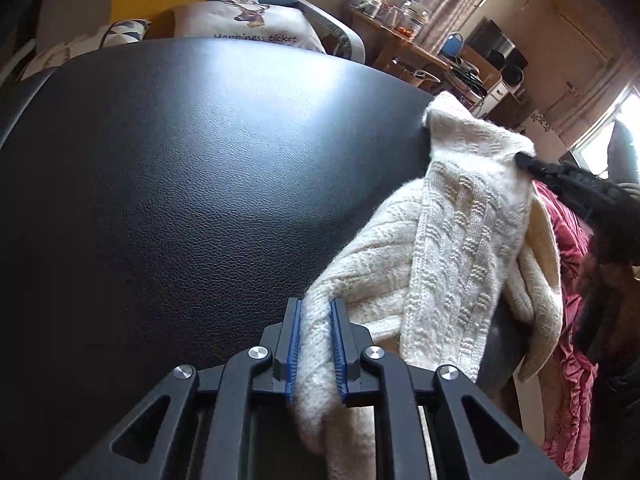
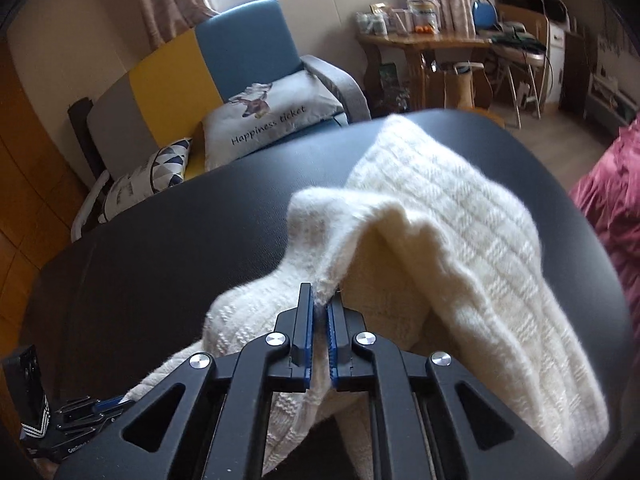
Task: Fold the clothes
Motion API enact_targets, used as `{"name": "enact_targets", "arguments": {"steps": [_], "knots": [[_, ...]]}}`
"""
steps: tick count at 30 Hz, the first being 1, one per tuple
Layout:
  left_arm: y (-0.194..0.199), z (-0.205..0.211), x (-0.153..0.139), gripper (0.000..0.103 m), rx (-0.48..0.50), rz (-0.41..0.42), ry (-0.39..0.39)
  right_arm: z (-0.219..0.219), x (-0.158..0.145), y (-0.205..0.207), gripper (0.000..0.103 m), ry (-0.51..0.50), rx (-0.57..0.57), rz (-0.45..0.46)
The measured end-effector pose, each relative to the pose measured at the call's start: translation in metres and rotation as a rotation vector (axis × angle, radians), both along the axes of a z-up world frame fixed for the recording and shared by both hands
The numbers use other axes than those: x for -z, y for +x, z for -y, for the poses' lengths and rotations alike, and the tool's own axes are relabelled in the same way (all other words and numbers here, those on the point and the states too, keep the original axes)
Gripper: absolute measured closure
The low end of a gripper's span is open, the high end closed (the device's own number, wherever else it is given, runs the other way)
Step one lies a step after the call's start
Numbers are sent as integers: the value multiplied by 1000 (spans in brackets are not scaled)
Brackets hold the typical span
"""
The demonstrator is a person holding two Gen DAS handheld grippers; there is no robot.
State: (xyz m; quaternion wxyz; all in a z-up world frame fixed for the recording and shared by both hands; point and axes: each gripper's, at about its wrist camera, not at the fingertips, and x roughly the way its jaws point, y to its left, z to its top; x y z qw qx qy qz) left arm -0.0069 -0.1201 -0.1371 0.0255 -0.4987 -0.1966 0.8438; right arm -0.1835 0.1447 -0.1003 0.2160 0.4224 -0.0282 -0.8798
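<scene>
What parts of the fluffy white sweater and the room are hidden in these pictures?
- Left wrist view: the sweater hangs over the table edge; its lower part is hidden behind the left gripper.
- Right wrist view: the raised sweater hides the table beneath it; the right gripper covers its near hem.
- Pink cloth: cut off by the edge.
- Jars on the wooden table: too small to read.
</scene>
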Motion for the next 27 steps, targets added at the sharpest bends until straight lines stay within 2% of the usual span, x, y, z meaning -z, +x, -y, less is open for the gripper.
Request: {"name": "enact_targets", "arguments": {"steps": [4,6,8,12,14,17,18,19,22,24,27], "knots": [[4,9,-8,93,-39,-24,-20,4,-35,5,97,-14,-24,-69],[5,16,-10,100,-70,-23,-42,3,-53,6,97,-24,-30,-103],[5,25,-9,100,-95,-12,-53,-2,-71,5,97,-50,-22,-129],[6,48,-2,100,-143,20,-27,-21,-102,3,97,-57,25,-187],[11,52,-6,100,-141,1,-40,-35,-112,0,97,-11,72,-216],[13,48,-17,95,-106,-42,-86,-59,-111,-7,97,49,170,-210],[13,49,-17,87,-83,-45,-31,-68,-109,-9,97,71,201,-207],[14,49,-18,86,-59,-48,20,-76,-105,-10,97,88,227,-198],[13,41,-22,85,21,-59,97,-96,-92,-11,97,135,291,-155],[18,35,-23,85,73,-56,119,-105,-76,-9,97,115,294,-112],[17,29,-19,84,125,-37,81,-111,-54,1,97,60,279,-67]]}}
